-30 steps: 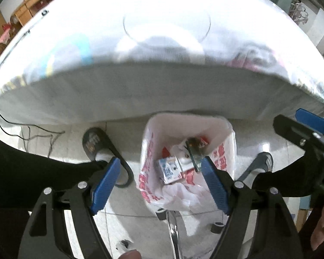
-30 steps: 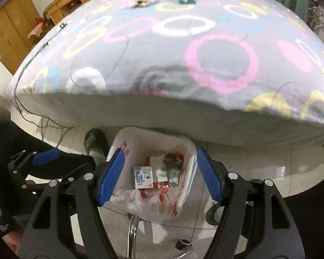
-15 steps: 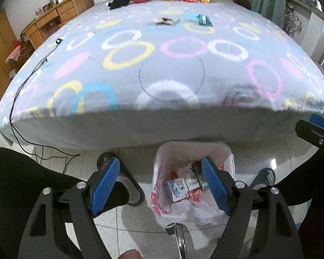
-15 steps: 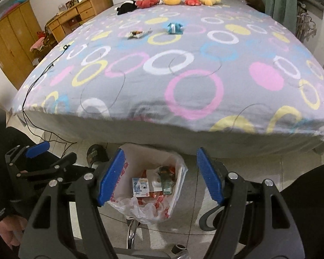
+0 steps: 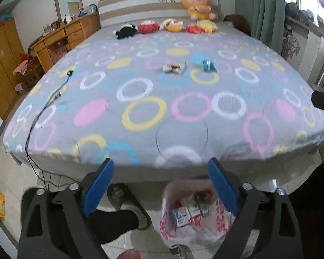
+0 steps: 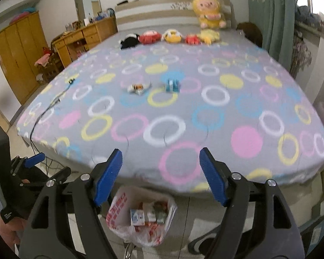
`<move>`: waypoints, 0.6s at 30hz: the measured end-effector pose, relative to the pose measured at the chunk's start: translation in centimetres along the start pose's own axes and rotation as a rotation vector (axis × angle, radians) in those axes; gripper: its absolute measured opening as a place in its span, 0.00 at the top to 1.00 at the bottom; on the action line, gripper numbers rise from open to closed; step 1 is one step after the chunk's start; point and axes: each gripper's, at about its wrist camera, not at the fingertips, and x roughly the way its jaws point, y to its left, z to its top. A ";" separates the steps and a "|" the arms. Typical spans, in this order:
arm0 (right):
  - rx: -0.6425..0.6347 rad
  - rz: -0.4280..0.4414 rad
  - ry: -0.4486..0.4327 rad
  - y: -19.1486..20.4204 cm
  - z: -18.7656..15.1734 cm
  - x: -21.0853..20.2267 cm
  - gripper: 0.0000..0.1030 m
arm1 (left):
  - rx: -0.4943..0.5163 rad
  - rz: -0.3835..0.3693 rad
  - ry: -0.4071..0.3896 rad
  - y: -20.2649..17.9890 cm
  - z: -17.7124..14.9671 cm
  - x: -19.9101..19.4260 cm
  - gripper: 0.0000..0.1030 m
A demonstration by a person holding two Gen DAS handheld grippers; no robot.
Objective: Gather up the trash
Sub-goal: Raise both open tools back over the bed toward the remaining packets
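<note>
Both released, their jaws just widened and empty, the left claw (image 5: 161, 185) and right claw (image 6: 161, 176) face the bed (image 5: 183, 112), where a crumpled wrapper (image 5: 174, 68) and blue packet (image 5: 209, 65) lie beyond the part-filled trash bag (image 5: 192, 213).

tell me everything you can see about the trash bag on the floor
The trash bag is thin, crinkled white plastic printed with red characters. It sits upright and open-mouthed on the pale tiled floor, just in front of the foot of the bed. Inside lie a small blue-and-white carton, a dark wrapper and red-and-white packaging. Neither gripper touches it; both hang above it with nothing between their fingers. A metal leg shows at its base.
</note>
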 end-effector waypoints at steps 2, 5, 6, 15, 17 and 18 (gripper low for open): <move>-0.015 -0.005 -0.038 0.1 1.7 -1.1 0.17 | -0.002 0.006 -0.038 0.5 1.5 -0.9 0.07; -0.030 -0.036 -0.100 0.2 4.1 -2.6 0.10 | 0.005 0.021 -0.085 1.0 3.8 -1.9 0.07; -0.036 -0.045 -0.121 0.2 5.0 -3.1 0.06 | 0.006 0.023 -0.096 1.2 4.5 -2.0 0.07; -0.009 -0.063 -0.163 -0.8 12.1 -2.5 0.06 | -0.008 -0.030 -0.121 2.6 12.5 -0.6 0.07; -0.027 -0.074 -0.136 -0.7 13.5 -1.1 0.06 | -0.005 -0.039 -0.116 2.5 14.1 0.5 0.07; -0.038 -0.069 -0.105 -0.7 14.5 0.2 0.06 | -0.006 -0.046 -0.106 2.5 14.8 1.1 0.07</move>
